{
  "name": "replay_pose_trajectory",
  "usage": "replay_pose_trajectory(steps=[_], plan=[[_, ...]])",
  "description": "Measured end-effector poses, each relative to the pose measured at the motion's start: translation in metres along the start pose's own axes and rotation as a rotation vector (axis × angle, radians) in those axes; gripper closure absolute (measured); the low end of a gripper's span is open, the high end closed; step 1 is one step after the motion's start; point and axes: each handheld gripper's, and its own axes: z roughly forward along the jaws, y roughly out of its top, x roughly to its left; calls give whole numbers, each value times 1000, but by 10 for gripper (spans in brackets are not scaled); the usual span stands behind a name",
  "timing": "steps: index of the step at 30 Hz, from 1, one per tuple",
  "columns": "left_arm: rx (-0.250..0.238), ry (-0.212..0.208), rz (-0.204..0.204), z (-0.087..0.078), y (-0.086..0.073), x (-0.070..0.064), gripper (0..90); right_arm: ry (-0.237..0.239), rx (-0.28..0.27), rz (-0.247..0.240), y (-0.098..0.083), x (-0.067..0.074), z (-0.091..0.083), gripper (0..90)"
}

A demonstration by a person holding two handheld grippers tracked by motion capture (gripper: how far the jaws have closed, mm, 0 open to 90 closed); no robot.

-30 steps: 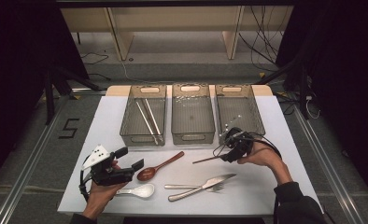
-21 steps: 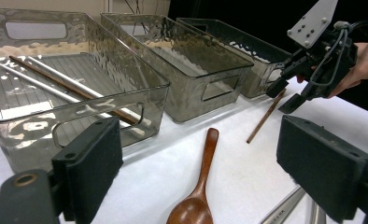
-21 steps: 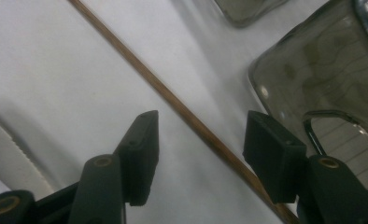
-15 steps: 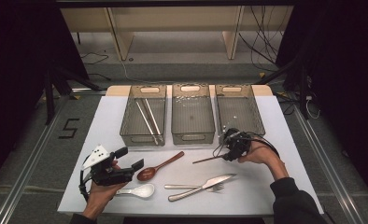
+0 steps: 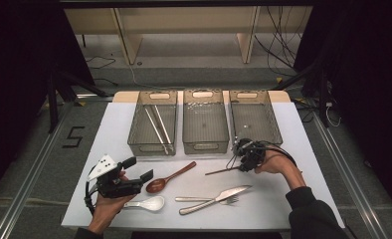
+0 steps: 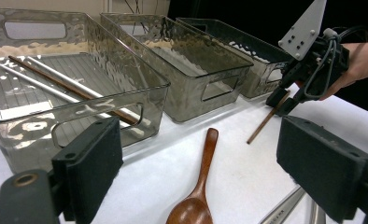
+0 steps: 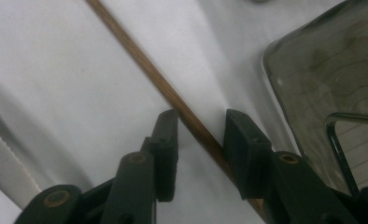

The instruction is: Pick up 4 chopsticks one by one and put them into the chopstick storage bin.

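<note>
Chopstick [image 7: 173, 100], brown and wooden, lies flat on the white table [image 5: 263, 209], just in front of the right-hand bin [image 5: 254, 117] and level with that bin's near wall. In the right gripper view it runs diagonally between the two black jaws of the right gripper [image 7: 201, 135]. The jaws have just been closing around it; the left pad appears to touch the stick, while a narrow gap remains at the right pad, so the stick is straddled but not yet clamped.

Positions relative to the chopstick, near to far:

1. Metal knife [image 5: 215, 194] and fork [image 5: 210, 200] lie side by side on the table, nearer the person than the chopstick.
2. White ceramic spoon [image 5: 147, 203] lies nearer still and well to the left, beside the left gripper [image 5: 134, 175]. The left gripper is held level above the table with its jaws spread wide and nothing between them.
3. Wooden spoon [image 5: 168, 178] lies to the left of the chopstick, bowl toward the left gripper.
4. Middle bin [image 5: 204, 121] stands beyond and to the left.
5. Left-hand bin [image 5: 152, 121] stands farthest left and contains one brown chopstick and two metal ones [image 6: 56, 80].
</note>
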Motion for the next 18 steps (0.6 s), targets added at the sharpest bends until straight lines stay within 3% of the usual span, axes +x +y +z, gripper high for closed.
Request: replay_pose_trajectory(steps=[4, 18], plan=[[0, 0, 1, 0, 0, 0, 137, 5, 26, -22, 1, 4, 0, 751], [0, -1, 1, 0, 0, 0, 137, 0, 68, -117, 7, 10, 0, 829]])
